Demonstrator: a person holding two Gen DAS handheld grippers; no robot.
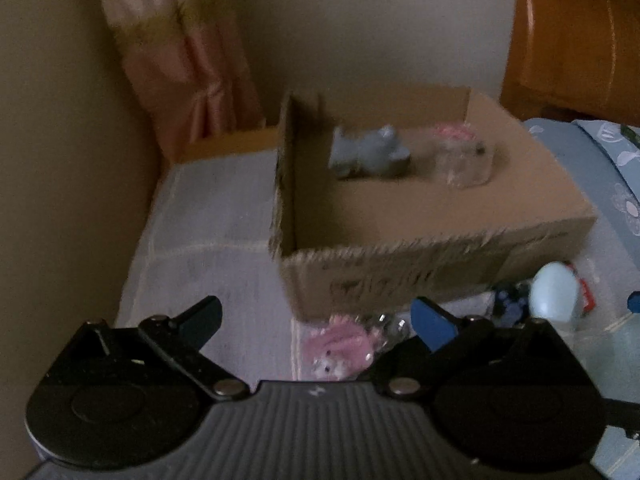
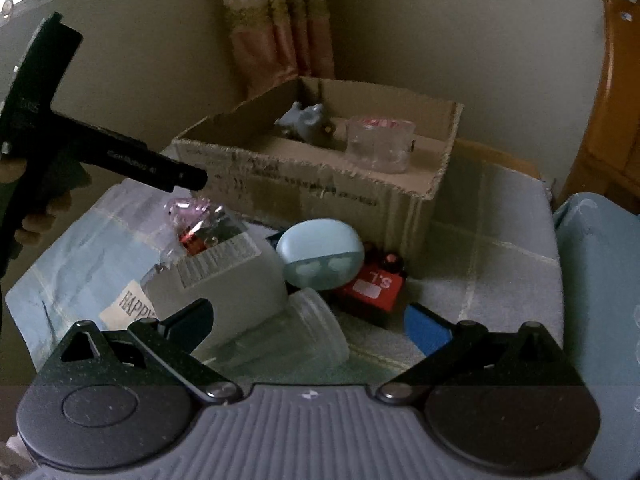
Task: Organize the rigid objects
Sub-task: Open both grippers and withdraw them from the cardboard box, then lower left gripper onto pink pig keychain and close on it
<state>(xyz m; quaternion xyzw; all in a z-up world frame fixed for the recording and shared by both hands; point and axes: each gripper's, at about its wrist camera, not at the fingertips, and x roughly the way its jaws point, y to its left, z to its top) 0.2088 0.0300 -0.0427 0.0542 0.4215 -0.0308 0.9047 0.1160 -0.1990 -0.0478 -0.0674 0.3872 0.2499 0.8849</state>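
An open cardboard box (image 2: pixel 332 188) stands on a cloth-covered surface; it also shows in the left wrist view (image 1: pixel 440 216). In it lie a blue-grey figure (image 2: pixel 308 120) and a clear plastic container (image 2: pixel 378 142). In front of the box lie a pink packaged trinket (image 2: pixel 192 210), a grey block (image 2: pixel 228 280), a pale blue oval case (image 2: pixel 320 254), a red box (image 2: pixel 372 290) and a clear jar (image 2: pixel 304 336) on its side. My right gripper (image 2: pixel 316 322) is open over the jar. My left gripper (image 1: pixel 316 320) is open above a pink trinket (image 1: pixel 340 344).
A pink curtain (image 2: pixel 280 20) hangs at the back. Wooden furniture (image 2: pixel 612 100) stands at the right. The left gripper's black body (image 2: pixel 80 152) reaches in from the left in the right wrist view. The cloth (image 2: pixel 500 280) covers the surface.
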